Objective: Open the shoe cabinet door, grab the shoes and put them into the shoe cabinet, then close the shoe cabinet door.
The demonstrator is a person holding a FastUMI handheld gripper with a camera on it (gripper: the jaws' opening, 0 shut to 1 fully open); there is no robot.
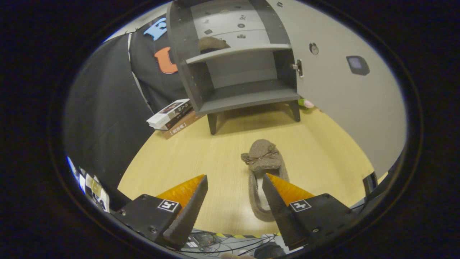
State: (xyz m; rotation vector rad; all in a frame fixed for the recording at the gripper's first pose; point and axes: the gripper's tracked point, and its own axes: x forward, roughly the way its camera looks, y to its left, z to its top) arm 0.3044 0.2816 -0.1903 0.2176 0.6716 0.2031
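Observation:
A grey-brown slipper (261,165) with a small bow lies on the light wooden table (201,158), its toe pointing toward the cabinet. My gripper (235,180) hovers above the table, open, with the slipper's heel just by the right fingertip (268,181) and partly behind it. Beyond stands the grey shoe cabinet (237,72) on short legs. Its door (345,90) is swung wide open to the right. A second slipper (212,44) rests on the upper shelf. The lower shelf (251,97) is bare.
A stack of books (172,115) lies on the table left of the cabinet. A small pink and green object (306,103) sits by the cabinet's right leg. Cables show past the table's near edge.

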